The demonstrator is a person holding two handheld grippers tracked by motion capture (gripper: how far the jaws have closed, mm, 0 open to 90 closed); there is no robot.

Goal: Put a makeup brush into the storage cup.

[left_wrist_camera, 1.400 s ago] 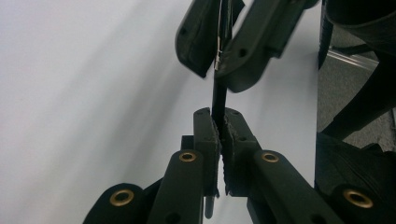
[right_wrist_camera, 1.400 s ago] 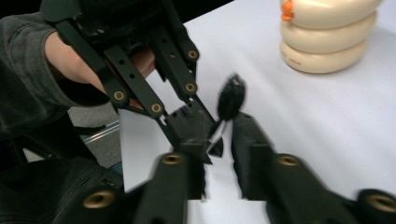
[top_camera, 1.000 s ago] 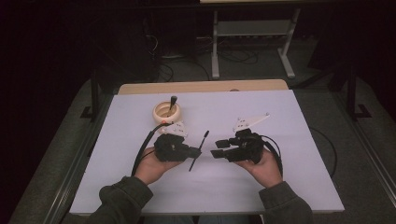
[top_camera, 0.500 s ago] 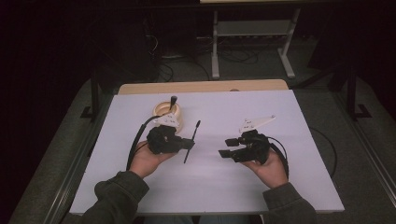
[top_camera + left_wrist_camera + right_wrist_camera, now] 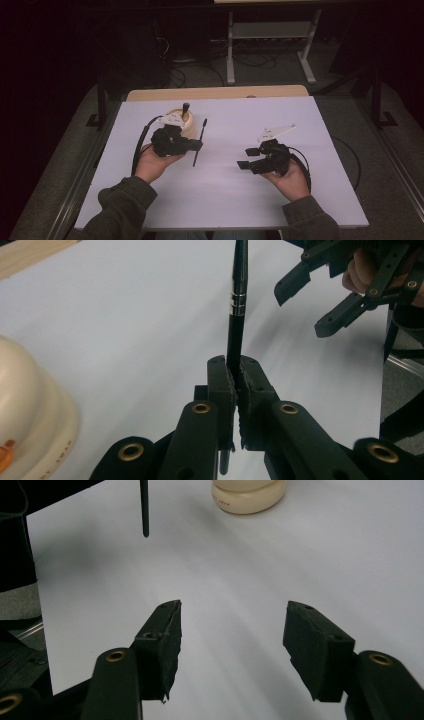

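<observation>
High view puts the left hand-held gripper [image 5: 196,145] over the left half of the white worktop [image 5: 225,200], its jaws clamped tight on a slim black brush [image 5: 199,141] that slants from near the gripper's tip up toward the far side. Just beyond it, on the far left, stands a cream pot [image 5: 186,123] with a dark stick rising from it. Left gripper view shows the same grip close up: the brush [image 5: 236,305] stands straight up out of the closed pads, with silver rings around its shaft, and the pot [image 5: 30,410] bulges at the left edge. The right hand-held gripper [image 5: 246,157] sits well apart to the right, held above the worktop in a hand. Its jaws have just been opening and stand well apart with nothing between them, as right gripper view confirms [image 5: 230,640]; there the brush tip [image 5: 145,510] hangs at far left and the pot [image 5: 247,495] sits at the far edge.
</observation>
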